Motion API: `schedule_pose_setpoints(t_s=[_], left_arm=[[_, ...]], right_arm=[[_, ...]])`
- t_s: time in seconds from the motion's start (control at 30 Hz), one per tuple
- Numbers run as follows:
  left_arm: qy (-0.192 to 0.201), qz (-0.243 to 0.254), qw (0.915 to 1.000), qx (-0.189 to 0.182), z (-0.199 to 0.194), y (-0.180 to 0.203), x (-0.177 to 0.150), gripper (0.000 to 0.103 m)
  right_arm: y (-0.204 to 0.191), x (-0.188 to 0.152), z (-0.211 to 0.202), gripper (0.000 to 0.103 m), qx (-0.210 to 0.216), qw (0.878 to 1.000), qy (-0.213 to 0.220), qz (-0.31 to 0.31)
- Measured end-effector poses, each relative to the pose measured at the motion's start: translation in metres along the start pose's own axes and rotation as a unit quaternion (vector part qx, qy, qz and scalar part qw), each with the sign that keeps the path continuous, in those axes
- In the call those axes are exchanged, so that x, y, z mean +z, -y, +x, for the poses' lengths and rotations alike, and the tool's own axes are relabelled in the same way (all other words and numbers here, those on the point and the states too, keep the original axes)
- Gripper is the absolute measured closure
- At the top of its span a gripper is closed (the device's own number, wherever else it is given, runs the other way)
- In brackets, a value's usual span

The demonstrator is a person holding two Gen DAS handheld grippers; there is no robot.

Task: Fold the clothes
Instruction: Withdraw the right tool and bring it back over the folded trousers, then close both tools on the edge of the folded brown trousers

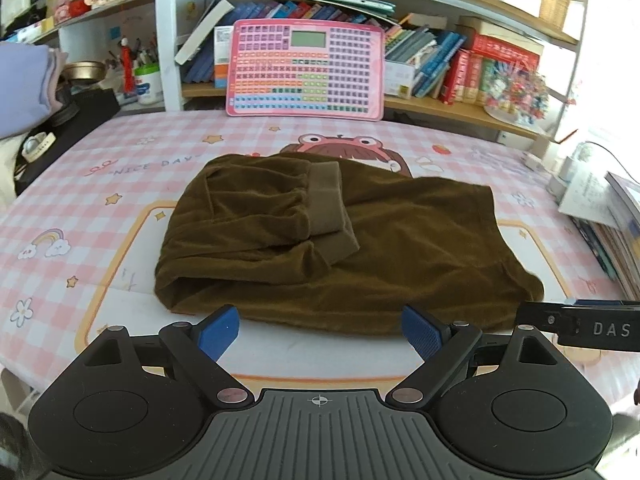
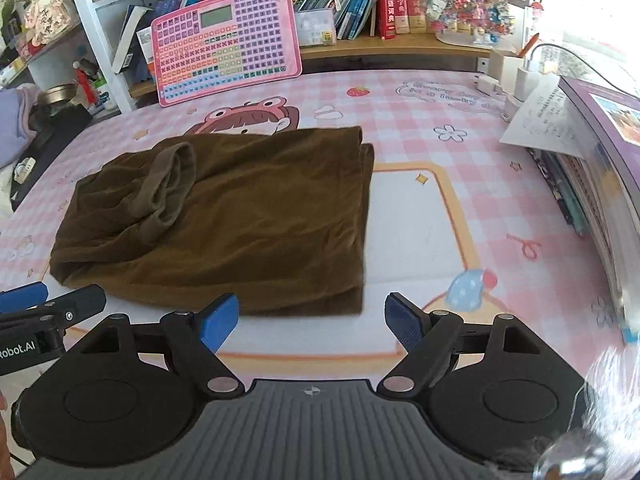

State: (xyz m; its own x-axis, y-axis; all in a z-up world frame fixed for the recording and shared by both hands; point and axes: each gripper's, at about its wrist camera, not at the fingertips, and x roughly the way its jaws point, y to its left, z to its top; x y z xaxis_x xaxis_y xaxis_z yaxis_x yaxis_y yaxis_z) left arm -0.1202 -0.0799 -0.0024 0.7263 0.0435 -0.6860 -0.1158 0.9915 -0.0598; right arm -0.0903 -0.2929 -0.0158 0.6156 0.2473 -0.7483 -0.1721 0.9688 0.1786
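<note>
A brown garment (image 1: 320, 248) lies folded into a rough rectangle on the pink checked table mat (image 1: 100, 208), with a ribbed cuff (image 1: 326, 200) folded on top. It also shows in the right wrist view (image 2: 248, 216), its cuff (image 2: 168, 188) at the left. My left gripper (image 1: 320, 334) is open and empty, just in front of the garment's near edge. My right gripper (image 2: 312, 322) is open and empty, in front of the garment's near right corner. The right gripper's body (image 1: 588, 326) shows at the right of the left wrist view; the left gripper's body (image 2: 44, 312) shows at the left of the right wrist view.
A pink toy keyboard tablet (image 1: 304, 68) leans against the bookshelf (image 1: 460, 52) at the back. Stacked books (image 2: 596, 176) and papers lie along the right edge. A black bag (image 1: 68, 128), a watch (image 1: 36, 146) and lilac cloth (image 1: 20, 84) sit at the left.
</note>
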Motion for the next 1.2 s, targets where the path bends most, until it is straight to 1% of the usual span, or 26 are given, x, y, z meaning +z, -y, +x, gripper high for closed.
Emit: schedule_pose_setpoints(t_s=[0.07,0.13,0.17,0.2,0.23,0.3,0.4,0.5,0.63,0.77,0.87,0.93,0.97,1.0,1.03,1.07,1.13,1.2], left_arm=[[0.0,-0.005,0.9999,0.01,0.004,0.014,0.004,0.012],[-0.004,-0.007,0.9998,0.018,0.008,0.029,0.006,0.012],[-0.008,-0.007,0.9997,0.023,0.012,0.037,0.007,0.012],[-0.011,-0.005,0.9995,0.027,0.014,0.045,0.007,0.012],[-0.012,-0.004,0.9994,0.031,0.015,0.052,0.006,0.012],[-0.011,-0.002,0.9992,0.038,0.017,0.064,0.006,0.012],[-0.01,-0.001,0.9986,0.051,0.016,0.079,0.005,0.012],[-0.013,0.002,0.998,0.062,0.016,0.089,0.003,0.012],[-0.016,0.027,0.9969,0.072,0.018,0.104,0.003,0.012],[-0.017,0.069,0.9949,0.071,0.017,0.122,0.0,0.012],[-0.022,0.103,0.9925,0.061,0.019,0.137,-0.001,0.012],[-0.027,0.125,0.9902,0.055,0.022,0.147,-0.002,0.012],[-0.031,0.137,0.9887,0.052,0.024,0.151,-0.003,0.012],[-0.036,0.149,0.9869,0.05,0.026,0.156,-0.004,0.012],[-0.04,0.161,0.985,0.048,0.028,0.16,-0.005,0.012],[-0.042,0.176,0.9824,0.047,0.03,0.163,-0.006,0.012],[-0.048,0.21,0.9754,0.048,0.035,0.171,-0.01,0.012],[-0.049,0.248,0.9661,0.051,0.041,0.178,-0.014,0.012]], right_arm=[[0.016,0.01,0.005,0.025,0.012,1.0,-0.004,0.005],[0.034,0.019,0.011,0.027,0.038,0.999,-0.009,0.017],[0.044,0.025,0.016,0.028,0.055,0.998,-0.02,0.028],[0.052,0.03,0.023,0.032,0.073,0.996,-0.035,0.04],[0.059,0.036,0.03,0.034,0.094,0.992,-0.055,0.055],[0.076,0.044,0.046,0.042,0.135,0.981,-0.1,0.094],[0.09,0.051,0.063,0.051,0.172,0.966,-0.146,0.129],[0.097,0.053,0.074,0.053,0.192,0.955,-0.175,0.143],[0.105,0.056,0.086,0.057,0.212,0.942,-0.204,0.163],[0.114,0.062,0.094,0.061,0.224,0.933,-0.219,0.179],[0.121,0.064,0.102,0.064,0.231,0.925,-0.231,0.194],[0.119,0.066,0.106,0.065,0.239,0.921,-0.238,0.194],[0.117,0.066,0.109,0.068,0.245,0.918,-0.243,0.193],[0.114,0.066,0.113,0.071,0.25,0.915,-0.25,0.193],[0.112,0.066,0.116,0.082,0.249,0.914,-0.256,0.193],[0.11,0.066,0.119,0.088,0.248,0.913,-0.261,0.194],[0.112,0.068,0.119,0.09,0.256,0.91,-0.26,0.2],[0.114,0.072,0.116,0.091,0.268,0.906,-0.256,0.207]])
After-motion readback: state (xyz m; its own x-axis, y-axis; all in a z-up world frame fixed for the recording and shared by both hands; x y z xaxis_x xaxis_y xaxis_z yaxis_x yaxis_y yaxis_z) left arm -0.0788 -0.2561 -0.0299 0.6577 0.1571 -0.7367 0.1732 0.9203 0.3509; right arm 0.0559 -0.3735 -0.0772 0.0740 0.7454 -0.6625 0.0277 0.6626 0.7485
